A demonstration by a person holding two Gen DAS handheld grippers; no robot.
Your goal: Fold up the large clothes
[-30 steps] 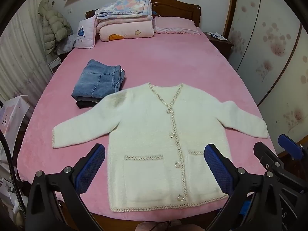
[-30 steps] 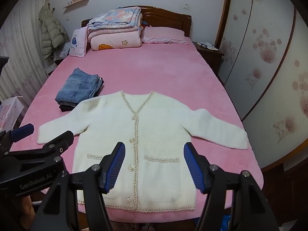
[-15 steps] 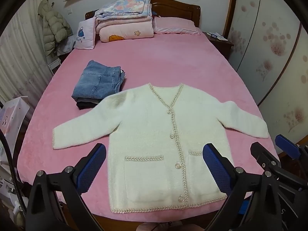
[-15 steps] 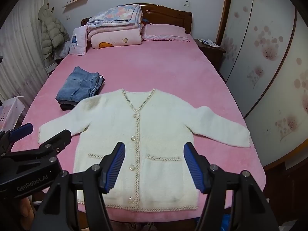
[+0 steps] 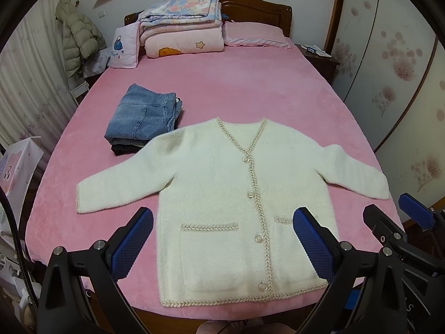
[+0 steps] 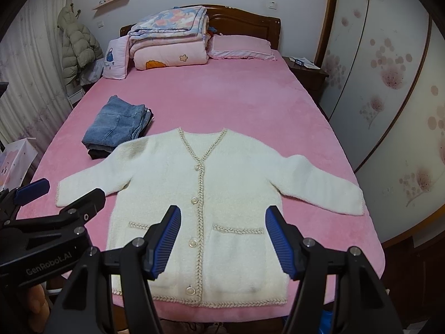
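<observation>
Cardigan point(image 5: 233, 194), cream with braided trim, lies flat and buttoned at the near end of the pink bed point(image 5: 222, 91), both sleeves spread out to left and right. Just beyond its left shoulder sits a stack of folded jeans point(image 5: 143, 117), touching the knit. Folded quilts point(image 6: 169, 44) and a pillow point(image 6: 242, 47) rest at the far headboard. The left gripper point(image 5: 222, 247) and right gripper point(image 6: 222, 239) hover above the hem, jaws wide apart, holding nothing.
</observation>
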